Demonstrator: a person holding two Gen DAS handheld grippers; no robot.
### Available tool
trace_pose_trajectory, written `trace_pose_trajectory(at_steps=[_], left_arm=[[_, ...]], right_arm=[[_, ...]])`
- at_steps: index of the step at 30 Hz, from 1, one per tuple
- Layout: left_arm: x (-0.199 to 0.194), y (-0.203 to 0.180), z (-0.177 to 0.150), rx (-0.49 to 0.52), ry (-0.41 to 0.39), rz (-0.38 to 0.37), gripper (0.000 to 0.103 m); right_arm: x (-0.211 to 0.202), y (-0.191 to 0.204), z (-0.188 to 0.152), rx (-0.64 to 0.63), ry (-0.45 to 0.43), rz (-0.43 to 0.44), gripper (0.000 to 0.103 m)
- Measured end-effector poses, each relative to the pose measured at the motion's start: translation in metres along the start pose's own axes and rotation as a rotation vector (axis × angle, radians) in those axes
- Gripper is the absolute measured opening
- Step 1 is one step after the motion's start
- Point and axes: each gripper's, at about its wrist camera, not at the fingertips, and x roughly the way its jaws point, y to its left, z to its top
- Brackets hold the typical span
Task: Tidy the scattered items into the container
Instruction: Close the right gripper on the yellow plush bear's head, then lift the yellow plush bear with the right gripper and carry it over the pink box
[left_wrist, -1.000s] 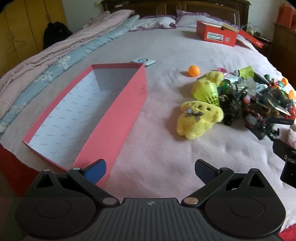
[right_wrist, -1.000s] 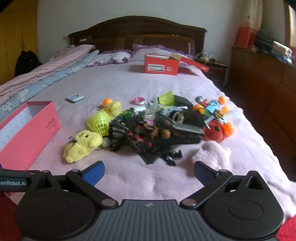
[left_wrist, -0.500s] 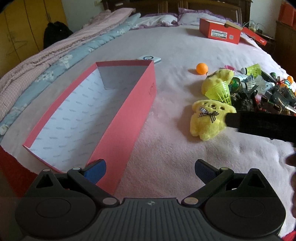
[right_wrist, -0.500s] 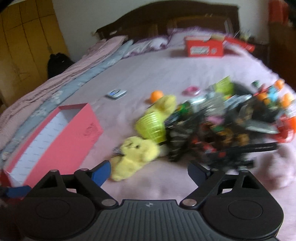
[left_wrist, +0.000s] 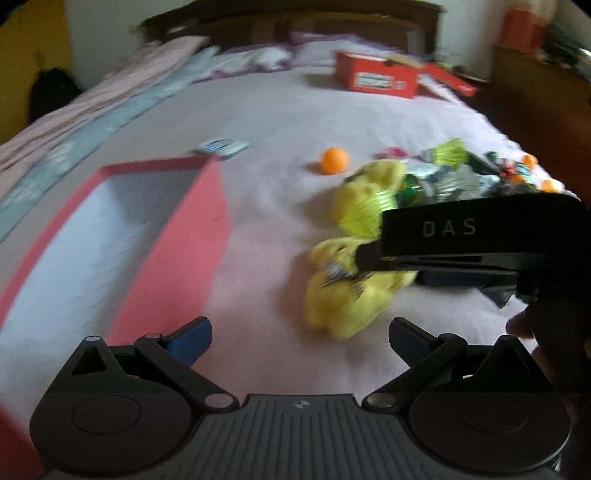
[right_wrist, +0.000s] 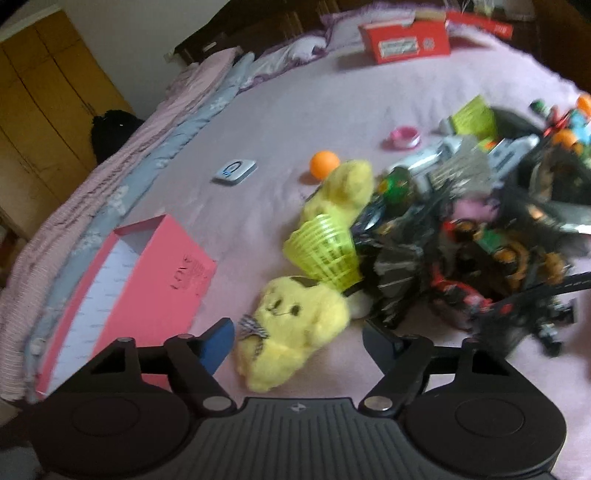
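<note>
Left wrist view: left gripper (left_wrist: 300, 338) jaws apart, empty; pink container (left_wrist: 110, 236) off the left jaw, yellow plush (left_wrist: 343, 295) ahead.

Right wrist view: right gripper (right_wrist: 298, 341) jaws closing, plush between them, not visibly clamped. Risk, likely: pinching only fluff or the bow and dropping it short of the container.

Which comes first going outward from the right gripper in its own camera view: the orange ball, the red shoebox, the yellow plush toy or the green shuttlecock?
1. Yellow plush toy, lying between the closing jaws of the right gripper.
2. Green shuttlecock, just beyond the plush, at the pile's edge.
3. Orange ball, farther up the bed, alone.
4. Red shoebox, far off near the pillows.
</note>
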Motion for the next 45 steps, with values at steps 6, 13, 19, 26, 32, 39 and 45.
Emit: trace_pose_trajectory(at_steps=[6, 13, 19, 26, 32, 39, 45], left_arm=[[0.051, -0.015, -0.005, 0.109, 0.007, -0.026, 0.092], [0.076, -0.018, -0.007, 0.11, 0.028, -0.041, 0.09], [0.077, -0.021, -0.009, 0.088, 0.04, -0.084, 0.056], [0.055, -0.023, -0.019, 0.097, 0.023, -0.088, 0.046], [0.028, -0.03, -0.036, 0.101, 0.014, -0.081, 0.046], [-0.003, -0.026, -0.062, 0.082, 0.028, -0.053, 0.069], [-0.032, -0.016, -0.063, 0.068, 0.024, -0.01, 0.074]], right_arm=[[0.026, -0.023, 0.011, 0.154, 0.113, 0.092, 0.061], [0.061, -0.033, 0.013, 0.188, 0.131, 0.089, 0.059], [0.068, -0.034, 0.008, 0.174, 0.123, 0.138, 0.043], [0.047, -0.031, 0.0, 0.146, 0.075, 0.166, 0.037], [0.013, -0.035, -0.012, 0.176, 0.038, 0.212, 0.036], [-0.022, -0.045, -0.032, 0.225, 0.001, 0.263, 0.036], [-0.035, -0.036, -0.028, 0.192, -0.017, 0.249, 0.036]])
